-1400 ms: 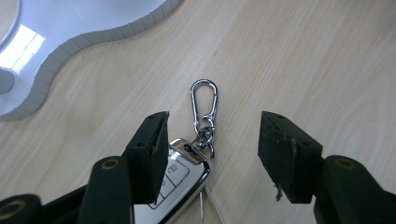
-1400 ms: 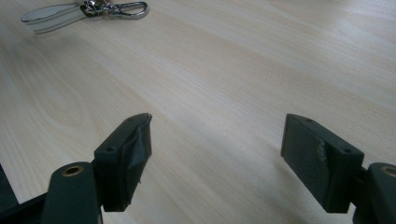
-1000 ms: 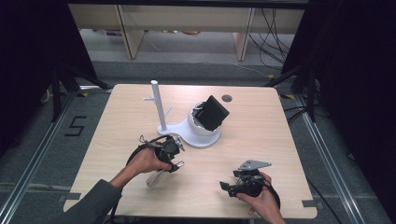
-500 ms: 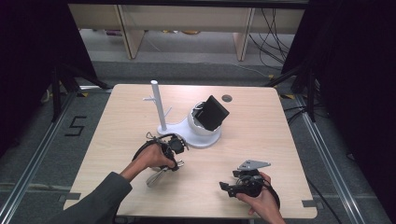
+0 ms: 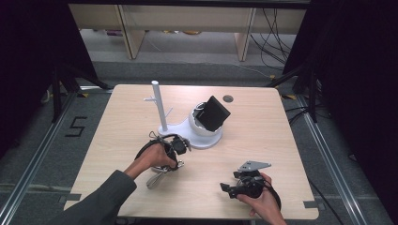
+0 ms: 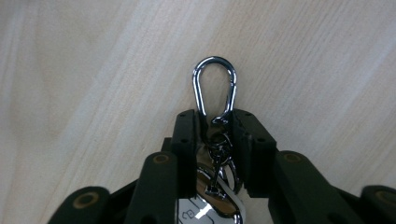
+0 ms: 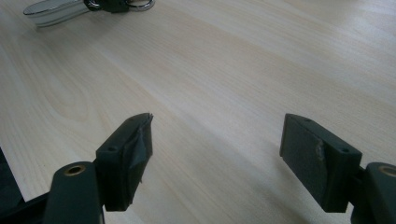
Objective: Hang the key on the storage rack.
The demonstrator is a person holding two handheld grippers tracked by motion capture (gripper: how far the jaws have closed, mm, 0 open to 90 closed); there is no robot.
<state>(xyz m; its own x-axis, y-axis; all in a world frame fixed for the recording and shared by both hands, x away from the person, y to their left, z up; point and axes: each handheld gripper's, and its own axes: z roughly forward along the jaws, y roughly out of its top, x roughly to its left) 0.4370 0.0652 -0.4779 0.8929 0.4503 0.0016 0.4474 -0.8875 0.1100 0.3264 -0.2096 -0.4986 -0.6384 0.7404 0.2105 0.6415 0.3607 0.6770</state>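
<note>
While its loop pokes out, the carabiner keyring (image 6: 215,95) sits between the left tongs (image 6: 215,122).

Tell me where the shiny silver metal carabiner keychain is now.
The carabiner keychain lies on the wooden table, between the closing left gripper's jaws, in front of the white stand.

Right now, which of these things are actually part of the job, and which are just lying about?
In use:
- left gripper, jaws just closing around the keyring
- keyring with carabiner

Lying about:
- white stand with post
- black box on it
- right gripper, open, idle
</note>
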